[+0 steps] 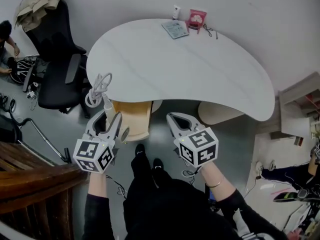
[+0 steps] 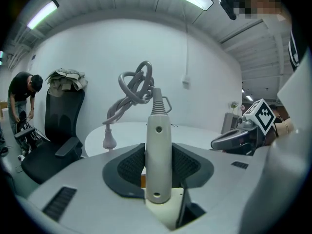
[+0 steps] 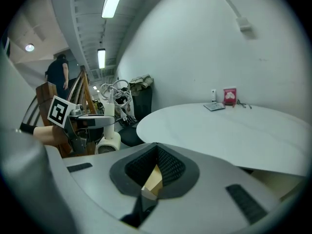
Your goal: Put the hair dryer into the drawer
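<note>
My left gripper (image 1: 106, 119) is shut on the handle of a white hair dryer (image 2: 158, 150), which stands upright between the pads. The grey cord (image 1: 97, 89) is bundled in a loop above the handle, and its plug (image 2: 108, 139) dangles to the left. In the right gripper view the dryer's round body (image 3: 108, 143) hangs below the left gripper (image 3: 87, 116). A light wooden drawer unit (image 1: 135, 115) sits under the near edge of the white table (image 1: 190, 64), just beyond the dryer. My right gripper (image 1: 175, 118) hovers to the right of the drawer, shut and holding nothing.
A black office chair (image 1: 60, 69) with clothes over its back stands left of the table. A booklet (image 1: 175, 29), a pink box (image 1: 196, 18) and a small bottle (image 1: 176, 11) lie at the table's far edge. A dark wooden railing (image 1: 30, 174) is at lower left. A person (image 2: 22, 96) bends down beyond the chair.
</note>
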Tool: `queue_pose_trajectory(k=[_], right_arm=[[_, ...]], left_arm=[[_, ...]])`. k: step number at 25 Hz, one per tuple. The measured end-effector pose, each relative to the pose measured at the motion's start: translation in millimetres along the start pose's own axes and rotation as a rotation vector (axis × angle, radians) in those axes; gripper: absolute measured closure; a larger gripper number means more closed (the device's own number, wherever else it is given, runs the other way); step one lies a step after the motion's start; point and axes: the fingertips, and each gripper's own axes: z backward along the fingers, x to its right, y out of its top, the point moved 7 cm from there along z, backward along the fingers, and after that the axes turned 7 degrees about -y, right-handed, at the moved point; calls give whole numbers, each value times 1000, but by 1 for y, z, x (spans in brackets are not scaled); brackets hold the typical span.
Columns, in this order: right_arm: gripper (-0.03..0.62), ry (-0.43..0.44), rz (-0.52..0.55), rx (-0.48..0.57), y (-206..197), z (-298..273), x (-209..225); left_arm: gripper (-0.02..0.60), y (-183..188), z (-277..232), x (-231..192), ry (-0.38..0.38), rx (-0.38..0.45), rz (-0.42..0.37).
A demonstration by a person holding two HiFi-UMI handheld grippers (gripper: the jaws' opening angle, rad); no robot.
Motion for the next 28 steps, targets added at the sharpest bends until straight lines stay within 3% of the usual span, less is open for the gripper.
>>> queue_pose_trajectory(k=[17, 28], right_arm=[[591, -80, -21, -90, 0, -46, -5], [591, -128, -37, -134, -3, -69, -8]], left_arm=[[405, -35, -50, -37, -190, -107, 5], [405, -59, -71, -42, -330, -181, -59]])
